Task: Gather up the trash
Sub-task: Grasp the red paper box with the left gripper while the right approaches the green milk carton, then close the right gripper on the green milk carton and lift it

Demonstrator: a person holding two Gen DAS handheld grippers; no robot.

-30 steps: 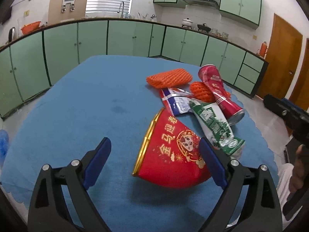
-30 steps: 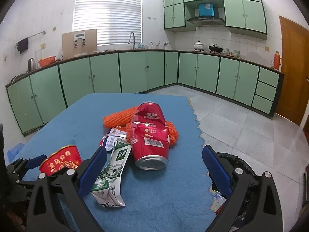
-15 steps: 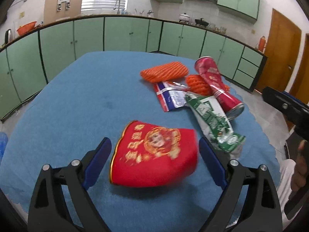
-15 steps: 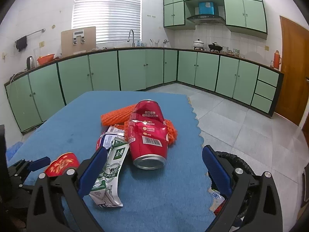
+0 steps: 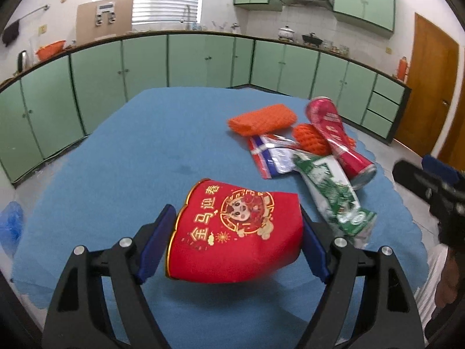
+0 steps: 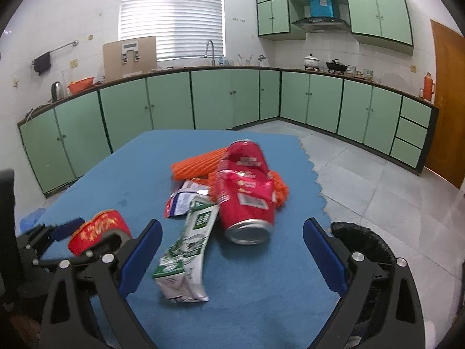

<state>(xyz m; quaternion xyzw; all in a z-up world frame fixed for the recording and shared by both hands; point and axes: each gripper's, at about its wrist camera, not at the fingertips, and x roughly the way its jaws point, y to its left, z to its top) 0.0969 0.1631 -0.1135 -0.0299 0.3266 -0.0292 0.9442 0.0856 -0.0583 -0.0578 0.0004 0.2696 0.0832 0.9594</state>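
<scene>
Left gripper [image 5: 237,241] fingers, just closing, clamp the red cup [image 5: 235,232]; right gripper [image 6: 232,250] gapes over the desk [image 6: 255,279].

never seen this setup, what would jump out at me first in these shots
The bright red paper cup with gold lettering lies on its side between the left gripper pads, which have just been closing on it. Behind it on the blue tablecloth sits a heap of trash: a dented red drink can, a flattened green and white milk carton and orange foam netting.
</scene>
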